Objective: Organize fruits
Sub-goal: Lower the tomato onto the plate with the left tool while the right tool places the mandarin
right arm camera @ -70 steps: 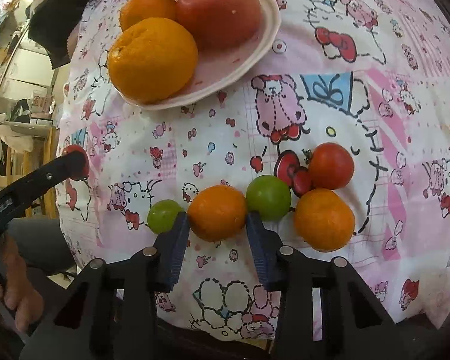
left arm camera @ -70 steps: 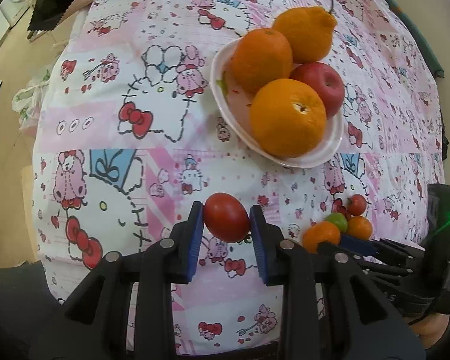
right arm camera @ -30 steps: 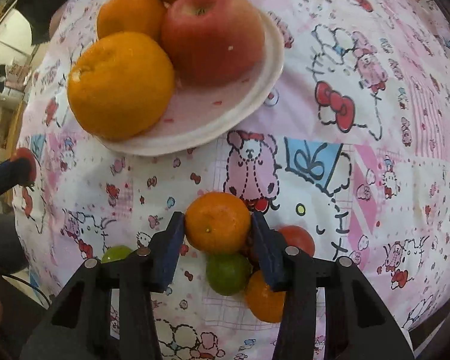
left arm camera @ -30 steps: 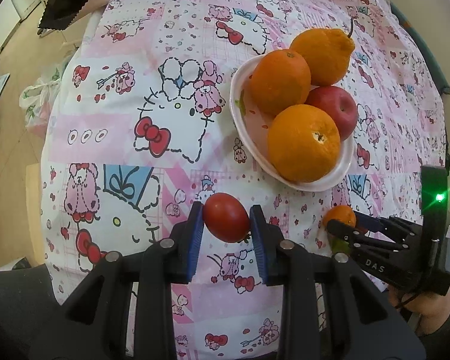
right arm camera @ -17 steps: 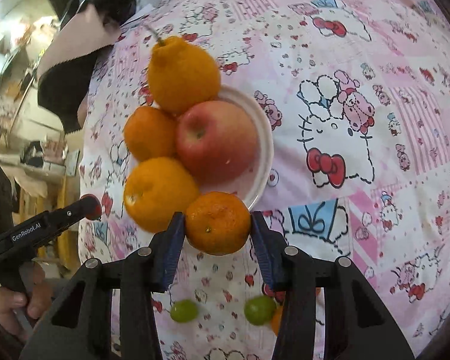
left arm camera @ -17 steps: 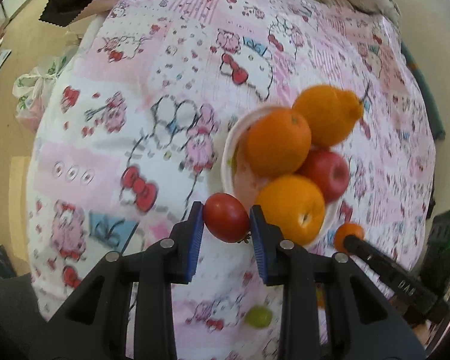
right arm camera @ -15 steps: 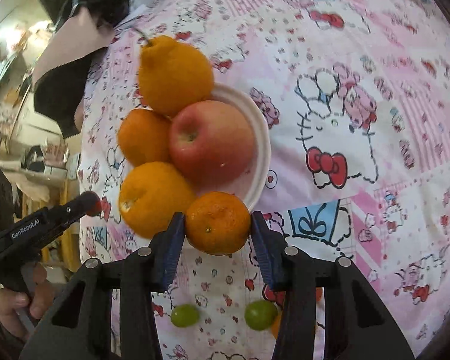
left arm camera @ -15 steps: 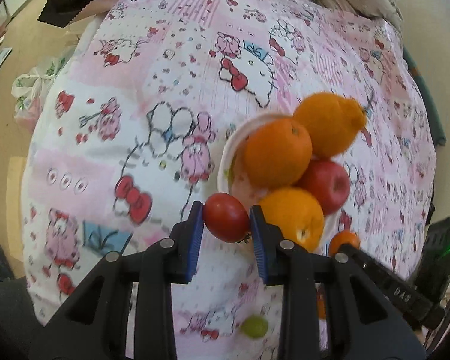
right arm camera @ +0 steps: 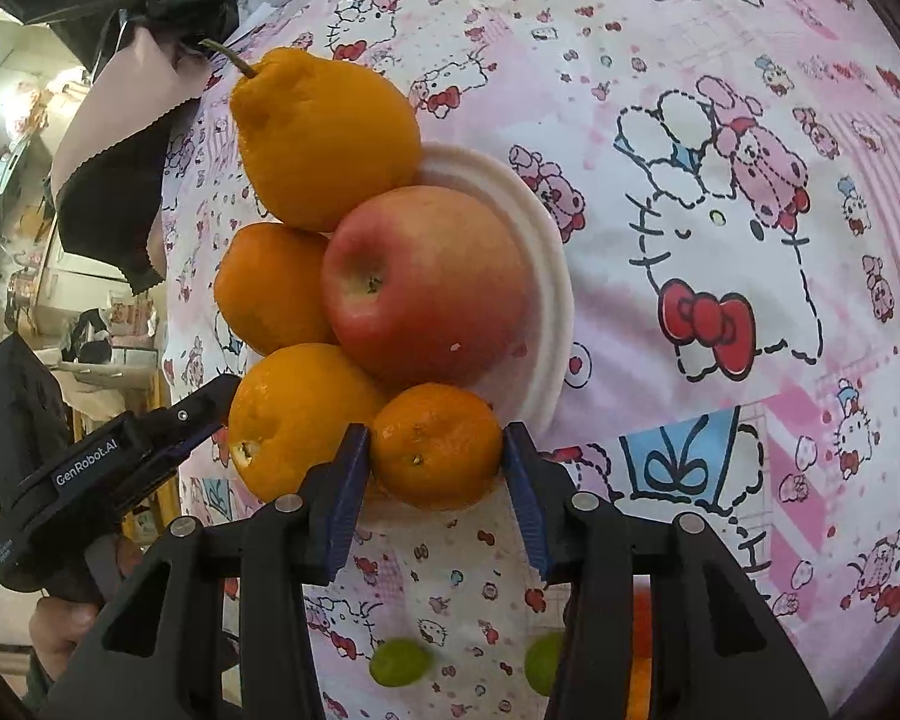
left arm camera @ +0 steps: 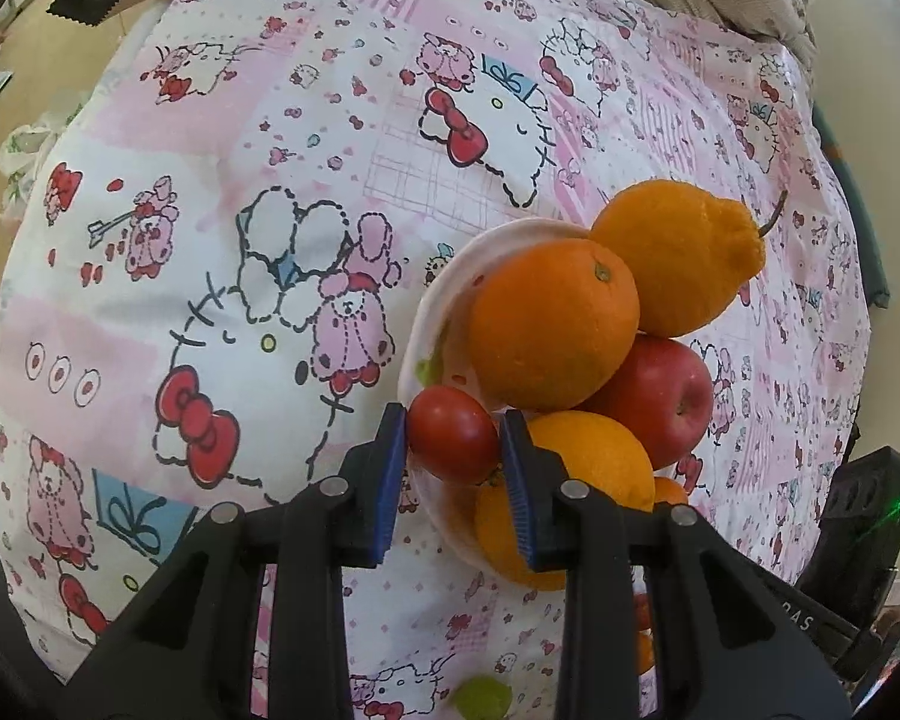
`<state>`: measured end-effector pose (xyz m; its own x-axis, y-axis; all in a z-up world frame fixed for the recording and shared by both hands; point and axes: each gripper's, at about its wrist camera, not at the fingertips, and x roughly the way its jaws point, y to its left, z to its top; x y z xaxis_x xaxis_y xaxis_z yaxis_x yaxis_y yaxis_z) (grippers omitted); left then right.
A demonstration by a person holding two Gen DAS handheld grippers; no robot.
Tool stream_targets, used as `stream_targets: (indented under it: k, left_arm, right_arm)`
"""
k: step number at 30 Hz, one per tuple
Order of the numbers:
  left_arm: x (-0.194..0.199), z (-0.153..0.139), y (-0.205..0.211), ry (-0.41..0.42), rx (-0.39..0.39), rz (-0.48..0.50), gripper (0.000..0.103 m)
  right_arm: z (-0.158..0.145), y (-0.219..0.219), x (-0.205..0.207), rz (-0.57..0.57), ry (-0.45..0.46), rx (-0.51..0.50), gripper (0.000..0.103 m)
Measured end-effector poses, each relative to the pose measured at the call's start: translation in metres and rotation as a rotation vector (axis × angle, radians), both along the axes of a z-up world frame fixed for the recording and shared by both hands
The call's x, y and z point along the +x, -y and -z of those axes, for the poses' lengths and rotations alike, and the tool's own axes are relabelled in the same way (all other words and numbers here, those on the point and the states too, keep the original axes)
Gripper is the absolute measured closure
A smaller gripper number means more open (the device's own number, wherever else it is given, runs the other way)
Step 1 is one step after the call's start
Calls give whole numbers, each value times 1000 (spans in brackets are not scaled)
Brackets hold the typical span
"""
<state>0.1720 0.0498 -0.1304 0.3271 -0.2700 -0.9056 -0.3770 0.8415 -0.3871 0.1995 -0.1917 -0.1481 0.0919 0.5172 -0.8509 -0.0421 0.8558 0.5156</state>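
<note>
A white plate (left arm camera: 426, 324) (right arm camera: 546, 276) holds two oranges (left arm camera: 552, 324), a knobbly stemmed citrus (left arm camera: 678, 252) and a red apple (right arm camera: 426, 288). My left gripper (left arm camera: 453, 438) is shut on a small red tomato (left arm camera: 453, 435) and holds it over the plate's near rim. My right gripper (right arm camera: 435, 450) is shut on a small mandarin (right arm camera: 435, 447) and holds it over the plate's near edge, beside an orange (right arm camera: 297, 414). The left gripper also shows in the right wrist view (right arm camera: 204, 408).
The plate sits on a pink cartoon-print cloth (left arm camera: 270, 240). Small green fruits (right arm camera: 399, 663) and an orange one (right arm camera: 639, 672) lie on the cloth near me. A dark cloth (right arm camera: 120, 204) hangs at the far edge.
Both grippers lifted their fruit off the cloth and carried it forward to the plate. The plate now looks much closer in both views.
</note>
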Motion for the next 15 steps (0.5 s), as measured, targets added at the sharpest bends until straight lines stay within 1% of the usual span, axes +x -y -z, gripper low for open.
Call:
stream_targets:
  k: [2,4,6,8,9,12,15]
  left_arm:
    - [1,-1,2,11,7,8,73]
    - [2,-3,4,18,19,12,64]
    - [1,-5,6,29,24,13,47]
    - [0,-8,9,33,49,19,35]
    - [-1,-9,10,36,58,25,30]
    - [-3,-12,11,44,84,39,29]
    - [-6,-17,10,60,113,46,29]
  right_arm:
    - [2,1,0,3,-5,13,54]
    - [3,2,0,10,-5,18,54]
    - [2,5,-1,19,-9,28,53]
    - [0,6,-1,26,-10,43,51]
    - [-2,11,-1,28,-7,49,48]
    - [-9,14,-2,32,14,51,41]
    - [-18,15,-3,33,45,41,38]
